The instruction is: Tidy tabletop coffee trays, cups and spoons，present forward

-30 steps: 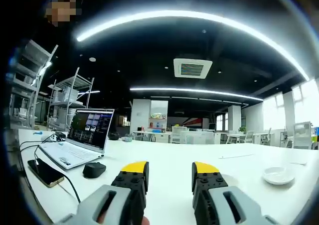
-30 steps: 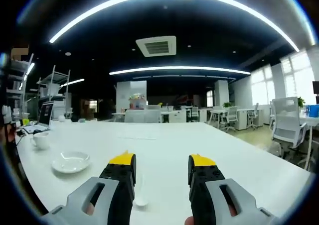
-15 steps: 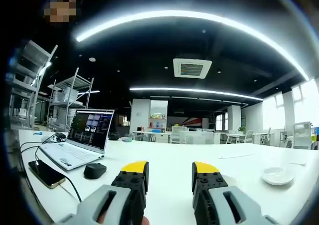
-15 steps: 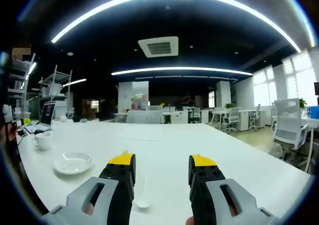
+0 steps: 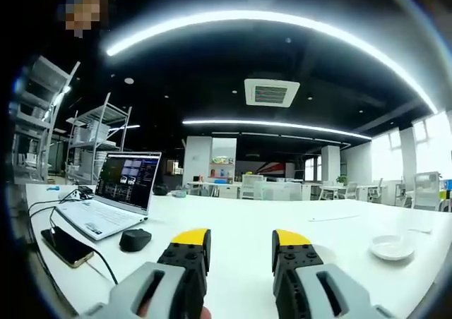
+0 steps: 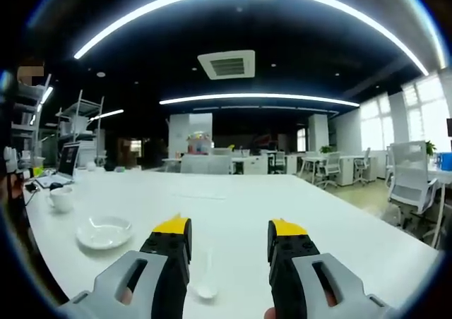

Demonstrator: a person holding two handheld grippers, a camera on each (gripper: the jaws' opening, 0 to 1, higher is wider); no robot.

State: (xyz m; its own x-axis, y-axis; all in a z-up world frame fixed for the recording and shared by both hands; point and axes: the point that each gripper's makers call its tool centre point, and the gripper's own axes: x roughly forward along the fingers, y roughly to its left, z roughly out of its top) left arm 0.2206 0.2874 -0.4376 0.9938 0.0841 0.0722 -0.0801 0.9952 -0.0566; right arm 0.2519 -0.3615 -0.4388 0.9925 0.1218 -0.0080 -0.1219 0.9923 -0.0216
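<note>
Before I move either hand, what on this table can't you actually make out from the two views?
- Spoon, right gripper view: the left jaw of the right tongs covers one side of it.
- Cup, right gripper view: small and far off; its handle side and contents can't be told.
- Saucer, left gripper view: near the edge, blurred.
- Laptop screen, left gripper view: too small to read.
- Phone, left gripper view: dark, crossed by a cable.

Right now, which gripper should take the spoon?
Right. The spoon lies on the table between the open jaws of the right gripper, near the left jaw. The left gripper, also open, has bare table ahead.
</note>
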